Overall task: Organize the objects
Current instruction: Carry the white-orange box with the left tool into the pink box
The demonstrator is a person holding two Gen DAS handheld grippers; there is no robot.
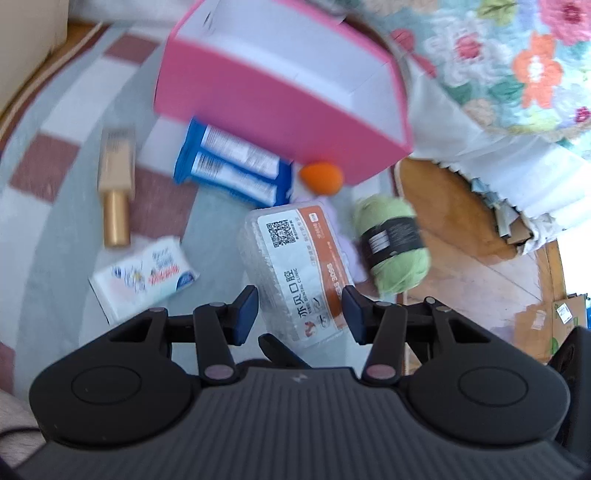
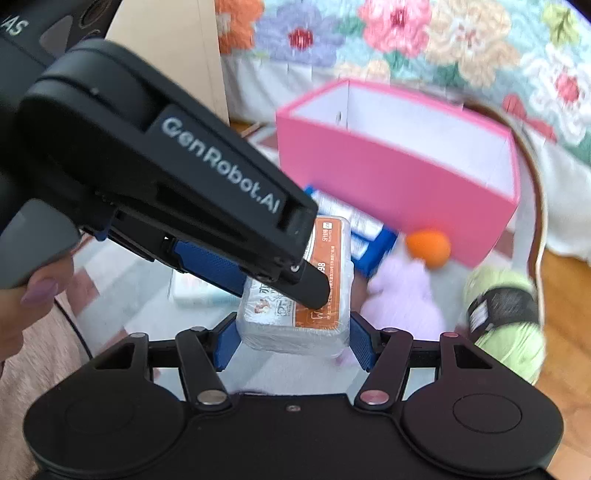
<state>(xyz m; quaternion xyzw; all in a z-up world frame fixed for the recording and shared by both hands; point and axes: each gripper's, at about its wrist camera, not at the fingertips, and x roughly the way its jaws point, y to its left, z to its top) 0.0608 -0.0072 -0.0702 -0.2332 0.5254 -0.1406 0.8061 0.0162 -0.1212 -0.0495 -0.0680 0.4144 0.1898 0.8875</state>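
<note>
A clear plastic box with an orange and white label point(image 1: 295, 266) point(image 2: 299, 295) is held up between both grippers. My right gripper point(image 2: 291, 341) is shut on its near end, pads against both sides. My left gripper point(image 1: 300, 314) spans the same box from above, its blue pads beside the box's sides; it shows in the right wrist view point(image 2: 207, 221) reaching in from the left. An open pink box point(image 1: 280, 99) point(image 2: 399, 173) with white inside stands behind.
On the checked rug lie a blue tube pack point(image 1: 232, 166), an orange sponge point(image 1: 321, 177), green yarn point(image 1: 393, 243) point(image 2: 506, 317), a gold tube point(image 1: 115, 188), a tissue pack point(image 1: 144, 277) and a lilac cloth point(image 2: 402, 295). A floral bedspread point(image 2: 406, 33) hangs behind.
</note>
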